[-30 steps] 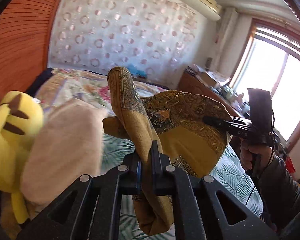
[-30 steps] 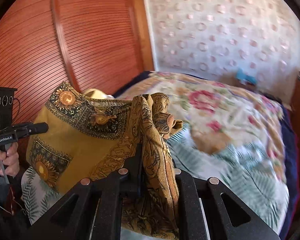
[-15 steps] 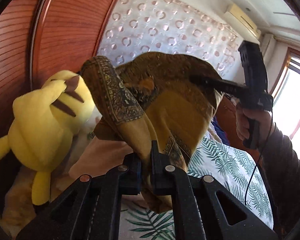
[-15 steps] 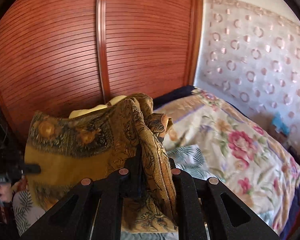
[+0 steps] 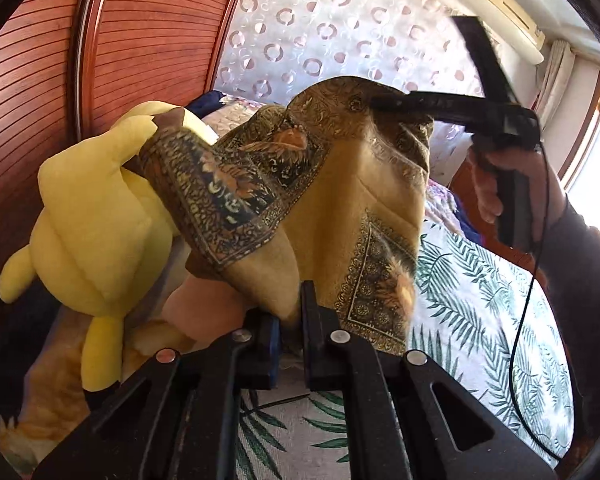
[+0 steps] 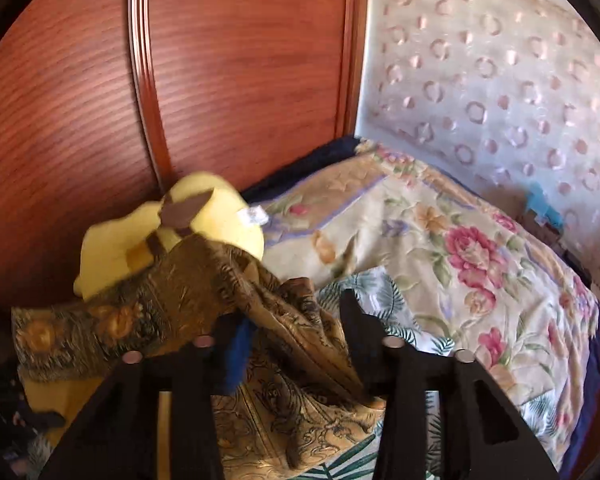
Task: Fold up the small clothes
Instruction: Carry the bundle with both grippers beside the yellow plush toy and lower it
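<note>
Scarf (image 5: pixel 340 200), mustard-gold with dark paisley borders, thin and drapey, hangs bunched over the bed (image 5: pixel 480 320), one end pinched in the left hand-held gripper (image 5: pixel 291 312), whose jaws sit narrow on a thick fold. Right hand-held gripper (image 6: pixel 296 320) has just been opening: its jaws now stand well apart with the scarf (image 6: pixel 260 312) lying loose between them, pads no longer pressing, where a second ago they clamped a twisted corner. From the left wrist view the right hand-held gripper (image 5: pixel 384 100) has swung in close to the cloth's top edge, so the two held ends have come together — judged a fold-in-half, with the right end being let go onto the left. Cloth looks soft, slippery and likely to slump. Beyond it sit a yellow plush toy (image 5: pixel 96 216) with brown ear tips, then the leaf-print sheet (image 5: pixel 460 360), the floral quilt (image 6: pixel 460 240), the ribbed red-brown wooden headboard (image 6: pixel 240 60) and the ring-patterned curtain (image 6: pixel 500 80).
</note>
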A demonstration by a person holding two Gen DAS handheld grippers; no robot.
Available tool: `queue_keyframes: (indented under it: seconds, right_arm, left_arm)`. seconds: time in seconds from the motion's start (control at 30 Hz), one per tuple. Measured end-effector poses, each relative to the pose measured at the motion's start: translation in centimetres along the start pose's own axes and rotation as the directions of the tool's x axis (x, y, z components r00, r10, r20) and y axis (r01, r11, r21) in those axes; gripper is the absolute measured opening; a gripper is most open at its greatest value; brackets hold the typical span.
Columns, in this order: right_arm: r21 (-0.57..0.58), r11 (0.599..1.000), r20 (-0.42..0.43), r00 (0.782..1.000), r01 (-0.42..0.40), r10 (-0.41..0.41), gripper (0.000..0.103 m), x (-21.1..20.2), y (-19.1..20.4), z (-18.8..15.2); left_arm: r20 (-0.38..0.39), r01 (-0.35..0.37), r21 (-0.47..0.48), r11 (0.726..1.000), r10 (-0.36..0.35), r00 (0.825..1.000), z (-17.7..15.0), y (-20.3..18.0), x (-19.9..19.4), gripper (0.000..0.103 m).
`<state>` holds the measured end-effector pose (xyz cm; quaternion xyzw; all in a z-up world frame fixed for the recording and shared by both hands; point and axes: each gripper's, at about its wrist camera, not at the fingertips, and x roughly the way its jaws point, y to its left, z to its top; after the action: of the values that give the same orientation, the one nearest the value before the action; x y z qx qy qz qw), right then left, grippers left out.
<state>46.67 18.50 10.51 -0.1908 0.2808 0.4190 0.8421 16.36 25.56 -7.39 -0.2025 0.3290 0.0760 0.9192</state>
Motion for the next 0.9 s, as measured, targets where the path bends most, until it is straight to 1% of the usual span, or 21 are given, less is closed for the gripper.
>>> queue_keyframes:
  seconds: [0.1, 0.2, 0.27, 0.33, 0.4, 0.43, 0.47, 0.53, 0.6, 0.67, 0.73, 0.77, 0.83, 0.9]
  right_arm:
    - [-0.026, 0.999, 0.054, 0.998, 0.045, -0.044, 0.051, -0.5, 1.2, -0.8]
    - [-0.034, 0.992, 0.112, 0.987, 0.12, -0.116, 0.061, -0.8, 2.1, -1.6]
    - [-0.022, 0.991, 0.14, 0.982, 0.131, -0.126, 0.069, -0.8, 2.2, -1.6]
    - [0.007, 0.991, 0.156, 0.979, 0.13, -0.13, 0.073, -1.0, 2.2, -1.7]
    - [0.034, 0.994, 0.166, 0.98, 0.104, -0.108, 0.074, -1.3, 1.9, -2.2]
    - [0.036, 0.997, 0.157, 0.984, 0.073, -0.078, 0.074, -1.1, 2.0, -2.4]
    - [0.035, 0.998, 0.142, 0.989, 0.046, -0.05, 0.074, -1.4, 2.3, -3.3]
    - [0.044, 0.999, 0.101, 0.995, 0.003, -0.008, 0.074, -0.8, 2.0, -4.7]
    - [0.047, 0.999, 0.052, 0.999, 0.001, -0.004, 0.074, 1.3, 2.2, -5.8]
    - [0.034, 0.999, 0.007, 0.999, 0.034, -0.034, 0.074, 3.7, 2.3, -6.7]
    - [0.036, 0.998, -0.017, 0.999, 0.047, -0.046, 0.076, 5.6, 2.2, -7.1]
    - [0.041, 0.998, -0.016, 0.999, 0.041, -0.04, 0.077, 6.2, 2.2, -7.0]
    - [0.049, 0.998, -0.001, 0.999, 0.033, -0.033, 0.077, 6.5, 2.0, -6.8]
    - [0.052, 0.998, 0.01, 0.999, 0.038, -0.039, 0.077, 5.7, 2.1, -6.8]
  left_arm:
    - [0.004, -0.01, 0.002, 1.0, 0.01, 1.0, -0.1, -0.1, -0.4, 0.008]
    - [0.003, -0.017, 0.003, 1.0, 0.017, 1.0, -0.1, -0.2, -0.3, 0.008]
    - [0.001, -0.021, 0.005, 1.0, 0.021, 1.0, 0.0, -0.3, -0.3, 0.008]
    - [-0.001, -0.025, 0.004, 1.0, 0.025, 1.0, 0.0, -0.2, -0.3, 0.009]
    - [-0.004, -0.033, 0.008, 0.999, 0.033, 0.999, 0.1, -0.1, -0.3, 0.013]
    - [-0.004, -0.039, 0.011, 0.999, 0.039, 0.999, 0.1, -0.2, -0.3, 0.019]
    - [-0.008, -0.043, 0.019, 0.999, 0.044, 0.999, 0.1, -0.2, -0.3, 0.023]
    - [-0.007, -0.04, 0.021, 0.999, 0.04, 0.999, 0.0, -0.2, -0.5, 0.04]
    - [-0.007, -0.036, 0.027, 0.999, 0.036, 0.999, -0.1, -0.3, -0.8, 0.042]
    - [-0.006, -0.048, 0.039, 0.998, 0.048, 0.999, 0.0, -0.5, -1.3, 0.053]
    - [0.027, -0.05, 0.048, 0.998, 0.048, 0.998, 0.0, -0.8, -2.4, 0.08]
    - [0.051, -0.06, 0.053, 0.997, 0.057, 0.997, 0.0, -0.9, -3.1, 0.083]
    - [0.088, -0.107, 0.074, 0.992, 0.1, 0.991, 0.2, -1.4, -4.3, 0.084]
    - [0.104, -0.116, 0.083, 0.99, 0.108, 0.989, 0.3, -1.5, -5.2, 0.085]
